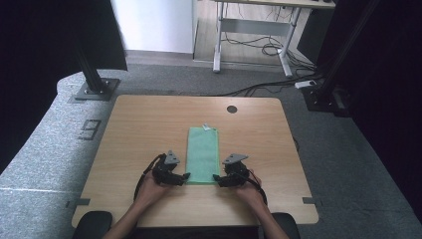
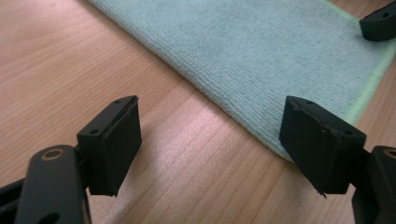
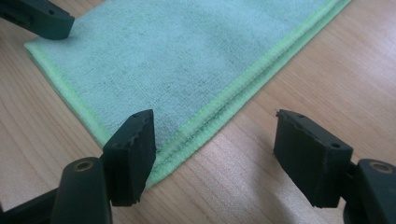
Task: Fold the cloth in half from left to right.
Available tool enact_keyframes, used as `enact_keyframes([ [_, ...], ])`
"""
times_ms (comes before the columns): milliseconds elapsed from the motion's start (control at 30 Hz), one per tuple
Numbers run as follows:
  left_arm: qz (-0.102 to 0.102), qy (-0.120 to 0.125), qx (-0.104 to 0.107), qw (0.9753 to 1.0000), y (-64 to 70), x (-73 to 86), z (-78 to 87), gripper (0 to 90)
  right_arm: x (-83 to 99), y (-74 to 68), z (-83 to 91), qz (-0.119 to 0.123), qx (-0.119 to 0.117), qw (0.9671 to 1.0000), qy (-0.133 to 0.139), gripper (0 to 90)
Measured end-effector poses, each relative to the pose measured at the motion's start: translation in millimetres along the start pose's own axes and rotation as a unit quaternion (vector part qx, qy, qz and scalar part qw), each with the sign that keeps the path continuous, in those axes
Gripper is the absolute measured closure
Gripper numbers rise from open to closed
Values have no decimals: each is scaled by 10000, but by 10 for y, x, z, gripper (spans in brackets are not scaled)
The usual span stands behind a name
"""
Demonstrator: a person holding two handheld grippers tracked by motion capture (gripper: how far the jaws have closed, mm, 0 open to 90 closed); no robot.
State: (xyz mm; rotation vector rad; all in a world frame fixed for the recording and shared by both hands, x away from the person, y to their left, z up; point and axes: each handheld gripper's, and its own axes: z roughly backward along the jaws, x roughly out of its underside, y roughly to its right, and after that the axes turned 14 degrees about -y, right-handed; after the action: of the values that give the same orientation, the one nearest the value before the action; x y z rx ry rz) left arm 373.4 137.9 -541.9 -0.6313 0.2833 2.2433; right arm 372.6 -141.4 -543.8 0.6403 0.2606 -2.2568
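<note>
A green cloth (image 1: pixel 203 154) lies folded into a long strip in the middle of the wooden table (image 1: pixel 139 124), a small white tag at its far end. My left gripper (image 1: pixel 185 177) is open at the cloth's near left corner, and my right gripper (image 1: pixel 217 177) is open at the near right corner. In the left gripper view the jaws straddle bare wood, with the cloth (image 2: pixel 261 51) edge by the right jaw; my left gripper (image 2: pixel 212 140) holds nothing. In the right gripper view the cloth (image 3: pixel 187 60) corner, two stacked layers with bright green hems, lies by the left jaw of my right gripper (image 3: pixel 215 149).
A round cable hole (image 1: pixel 232 109) sits in the table near its far edge. Grey carpet surrounds the table, with black frame posts (image 1: pixel 92 74) at back left and back right, and a desk with cables (image 1: pixel 259 47) behind.
</note>
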Motion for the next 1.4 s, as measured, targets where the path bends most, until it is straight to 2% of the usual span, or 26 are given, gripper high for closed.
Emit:
enact_keyframes([
  [167, 83, 149, 206, 9996, -52, 27, 135, 187, 9, 8, 82, 48, -73, 9999, 65, 244],
  [400, 132, 112, 168, 9997, -166, 125, 258, 148, 85, 108, 231, -107, -74, 9999, 97, 172],
  [500, 197, -12, 87, 9998, -230, 169, 243, 143, 150, 178, 265, -179, -44, 9998, 75, 140],
  [633, 329, -157, 106, 9993, -320, 217, 183, 142, 230, 275, 278, -338, 16, 9994, 4, 123],
  [733, 345, -263, -4, 9991, -347, 237, 148, 137, 278, 340, 274, -453, 109, 9989, -18, 80],
  [867, 428, -302, -34, 9986, -382, 255, 127, 121, 328, 409, 251, -584, 255, 9980, -11, 4],
  [1067, 401, -339, -198, 9984, -390, 265, 107, 84, 391, 475, 194, -722, 320, 9969, -37, 0],
  [1400, 451, -370, -230, 9980, -398, 262, 79, 0, 431, 496, 125, -731, 335, 9967, -58, 0],
])
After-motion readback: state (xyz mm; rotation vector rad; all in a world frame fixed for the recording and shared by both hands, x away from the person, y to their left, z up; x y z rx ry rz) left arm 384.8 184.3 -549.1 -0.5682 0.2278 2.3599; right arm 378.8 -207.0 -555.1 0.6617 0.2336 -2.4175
